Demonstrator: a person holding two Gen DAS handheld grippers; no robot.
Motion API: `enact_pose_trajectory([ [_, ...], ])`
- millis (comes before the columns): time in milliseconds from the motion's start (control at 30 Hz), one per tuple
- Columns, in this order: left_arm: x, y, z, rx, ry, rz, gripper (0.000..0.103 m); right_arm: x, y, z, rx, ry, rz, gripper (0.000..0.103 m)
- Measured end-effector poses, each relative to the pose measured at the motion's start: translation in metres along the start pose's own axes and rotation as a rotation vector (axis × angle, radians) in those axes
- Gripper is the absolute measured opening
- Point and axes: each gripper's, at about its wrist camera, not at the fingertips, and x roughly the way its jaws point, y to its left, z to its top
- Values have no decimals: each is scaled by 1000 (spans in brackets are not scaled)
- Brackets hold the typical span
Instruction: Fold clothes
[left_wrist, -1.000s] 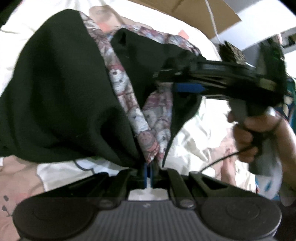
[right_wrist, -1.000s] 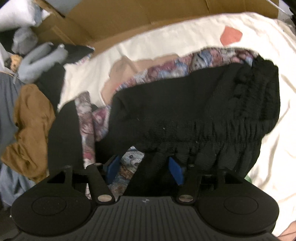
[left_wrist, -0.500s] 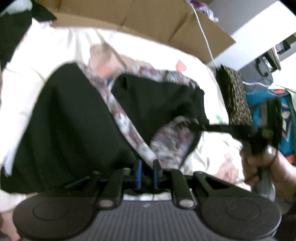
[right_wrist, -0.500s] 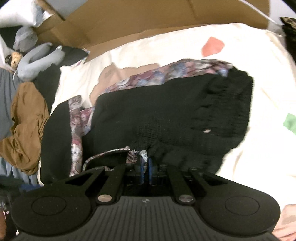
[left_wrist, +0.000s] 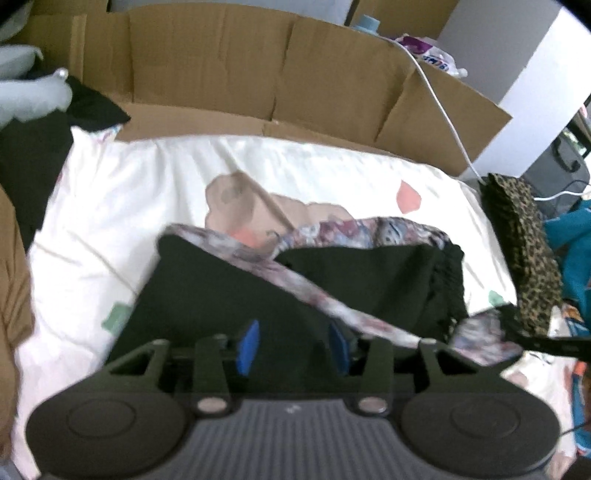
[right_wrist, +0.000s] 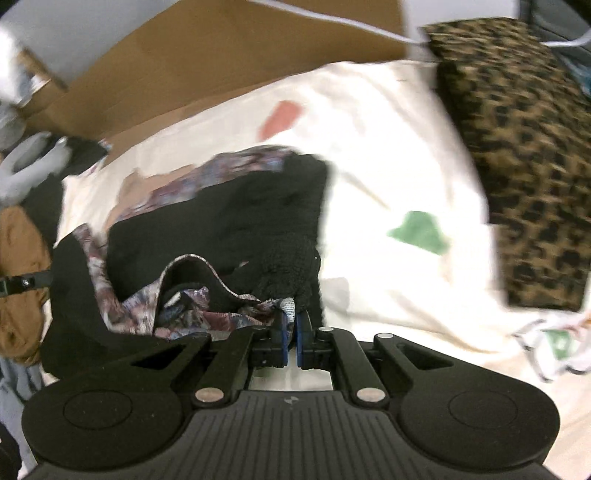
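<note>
the black garment (left_wrist: 229, 295) with the patterned lining (left_wrist: 325, 306) lies on the white bedsheet (left_wrist: 110, 221), near the front edge and right under both tools. in the left view its long side runs across the picture from left to right, the lining showing as a diagonal stripe from upper left down to lower right. the knitted ribbed end (right_wrist: 291, 254) points to the right side of the bed.

left gripper (left_wrist: 291, 347) hangs over the black cloth, its blue pads apart and opening, nothing pinched between them as far as i can see. right gripper (right_wrist: 290, 328) has its pads pressed together on a bit of the lining and knit edge, so it's pinching the garment.

around it: a cardboard wall (left_wrist: 258, 74) at the back of the bed, a leopard print cloth (right_wrist: 517, 147) on the right, a brown garment (right_wrist: 18, 266) and a grey soft toy (right_wrist: 26, 166) on the left, a white cable (left_wrist: 443, 110) over the cardboard. the leopard cloth sits close to the ribbed end but apart from it.

compared with a second ago: the left tool was clamped on the fold then and now it's let go, the right one was open and now it's shut on the edge. the garment looks flatter and farther from the left camera.
</note>
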Motion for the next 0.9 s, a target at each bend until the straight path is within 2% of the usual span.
enact_pose_trajectory([
  [100, 11, -3, 8, -6, -10, 28, 47, -9, -28, -2, 37, -3, -45, 3],
  [133, 13, -3, 11, -11, -12, 36, 49, -12, -38, -3, 51, -3, -56, 3],
  [167, 14, -2, 12, -13, -17, 46, 58, -14, -48, -4, 64, -3, -67, 3],
  [300, 18, -2, 17, 3, -35, 81, 62, -26, -76, -5, 95, -25, -126, 2],
  [400, 24, 0, 18, -1, -44, 113, 69, -32, -95, -3, 119, -45, -168, 2],
  [600, 39, 9, 16, 2, -39, 197, 78, -47, -119, 9, 146, -119, -253, 2],
  [733, 50, 17, 14, 57, -53, 276, 87, -47, -131, 14, 172, -135, -276, 2],
  [833, 58, 27, 12, 66, -46, 286, 87, -40, -128, 12, 169, -126, -278, 2],
  [900, 60, 31, 11, 55, -44, 258, 86, -37, -128, 12, 171, -122, -277, 2],
])
